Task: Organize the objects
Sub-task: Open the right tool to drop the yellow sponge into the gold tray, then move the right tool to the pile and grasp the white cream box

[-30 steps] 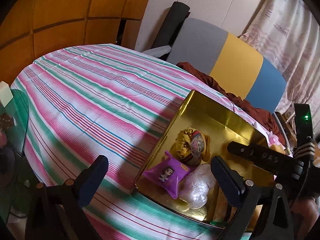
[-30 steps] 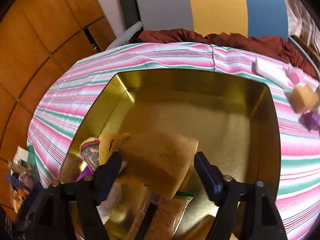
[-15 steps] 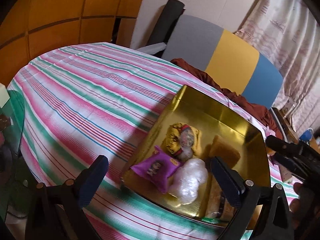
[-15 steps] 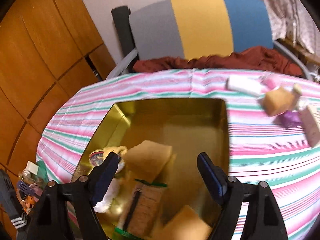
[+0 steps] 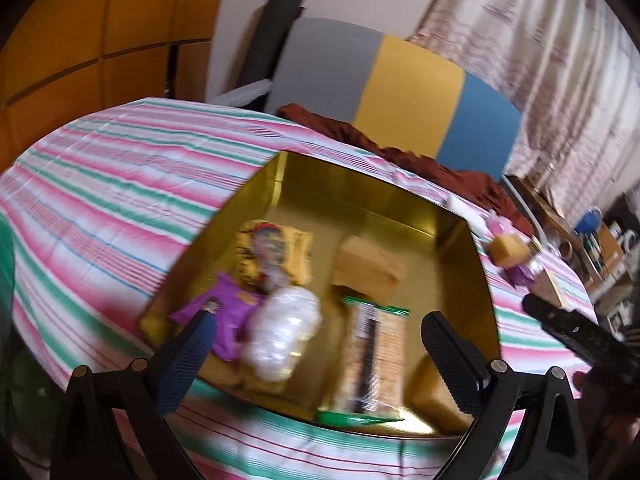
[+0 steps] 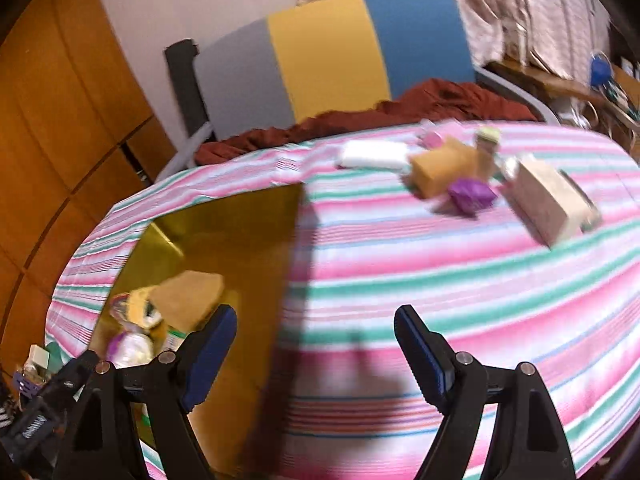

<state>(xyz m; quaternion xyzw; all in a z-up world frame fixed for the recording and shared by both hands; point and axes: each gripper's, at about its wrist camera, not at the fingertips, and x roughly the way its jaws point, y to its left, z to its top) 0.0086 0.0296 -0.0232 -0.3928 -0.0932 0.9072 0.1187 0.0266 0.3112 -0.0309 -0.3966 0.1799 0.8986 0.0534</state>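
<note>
Both claws are wide apart and carrying nothing. The left claw [image 5: 316, 344] hangs over the near side of the gold tin [image 5: 360, 192], which sits on the striped bench [image 5: 120, 184] towards its left edge. Inside the tin, blurred: a purple packet [image 5: 232, 312] beside a clear plastic bundle [image 5: 284, 332], a yellow pouch [image 5: 272, 248] behind them, a tan sponge [image 5: 368, 268] and a long green-ended snack pack [image 5: 372, 352]. The right claw [image 6: 316, 356] is over bare striped cloth just right of the tin [image 6: 224, 240]. Near the bench's far right edge lie a white bar [image 6: 374, 155], another tan sponge [image 6: 440, 172], a small purple wrapper [image 6: 472, 196], a beige box [image 6: 548, 204] and a little green-capped jar [image 6: 488, 144], bunched close together.
</note>
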